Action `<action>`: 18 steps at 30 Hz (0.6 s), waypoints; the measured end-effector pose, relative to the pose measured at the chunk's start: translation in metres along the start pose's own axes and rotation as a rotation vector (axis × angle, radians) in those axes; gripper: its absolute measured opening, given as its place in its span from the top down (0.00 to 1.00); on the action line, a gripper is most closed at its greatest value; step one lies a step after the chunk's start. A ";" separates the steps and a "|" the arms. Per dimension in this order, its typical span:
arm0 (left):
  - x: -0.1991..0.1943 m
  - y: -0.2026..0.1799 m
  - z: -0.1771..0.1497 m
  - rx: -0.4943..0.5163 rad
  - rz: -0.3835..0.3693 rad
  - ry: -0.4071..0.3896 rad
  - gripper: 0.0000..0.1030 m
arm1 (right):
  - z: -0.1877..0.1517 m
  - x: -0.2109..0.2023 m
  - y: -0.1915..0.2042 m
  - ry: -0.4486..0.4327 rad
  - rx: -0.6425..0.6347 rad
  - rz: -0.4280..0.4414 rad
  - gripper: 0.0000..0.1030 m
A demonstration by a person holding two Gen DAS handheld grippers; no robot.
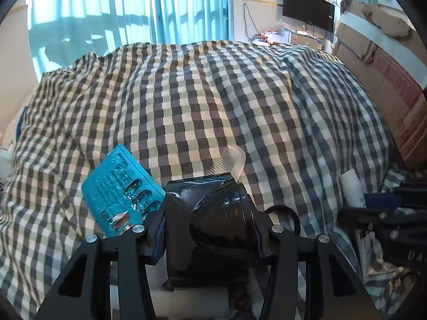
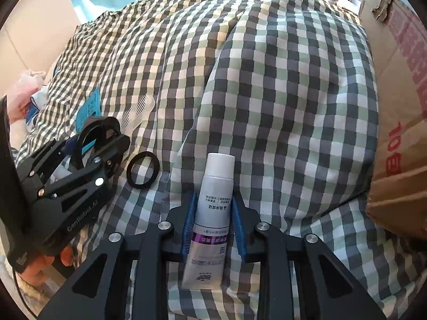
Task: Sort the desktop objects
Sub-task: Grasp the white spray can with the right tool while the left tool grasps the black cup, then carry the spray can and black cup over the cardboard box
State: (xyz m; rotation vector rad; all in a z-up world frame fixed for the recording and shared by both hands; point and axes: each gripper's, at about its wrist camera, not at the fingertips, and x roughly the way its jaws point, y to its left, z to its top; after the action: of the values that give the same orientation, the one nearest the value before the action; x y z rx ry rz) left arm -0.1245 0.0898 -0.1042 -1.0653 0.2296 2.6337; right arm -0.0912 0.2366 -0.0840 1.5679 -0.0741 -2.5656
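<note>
We see the left claw (image 1: 210,229) pinching a black tape roll (image 1: 213,213); the right claw (image 2: 212,226) pinching a white tube (image 2: 212,213) on the bed (image 2: 293,93).

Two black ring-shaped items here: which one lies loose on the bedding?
The thin black ring lies free on the checked cover; the wide black tape roll sits clamped in the left tongs.

White tube (image 2: 213,208) flat on checked cloth (image 2: 293,80)
</note>
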 end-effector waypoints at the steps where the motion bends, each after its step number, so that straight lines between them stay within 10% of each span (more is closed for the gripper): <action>1: -0.003 0.000 0.000 0.001 0.007 -0.005 0.51 | 0.000 -0.003 0.000 -0.005 -0.003 0.001 0.76; 18: -0.132 0.006 0.040 -0.128 0.024 -0.211 0.51 | 0.009 -0.125 0.044 -0.300 -0.185 -0.050 0.77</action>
State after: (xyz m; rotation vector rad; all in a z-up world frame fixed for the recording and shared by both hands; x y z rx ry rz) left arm -0.0622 0.0666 0.0172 -0.8161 0.0290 2.7887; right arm -0.0393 0.2098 0.0354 1.1292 0.1692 -2.7346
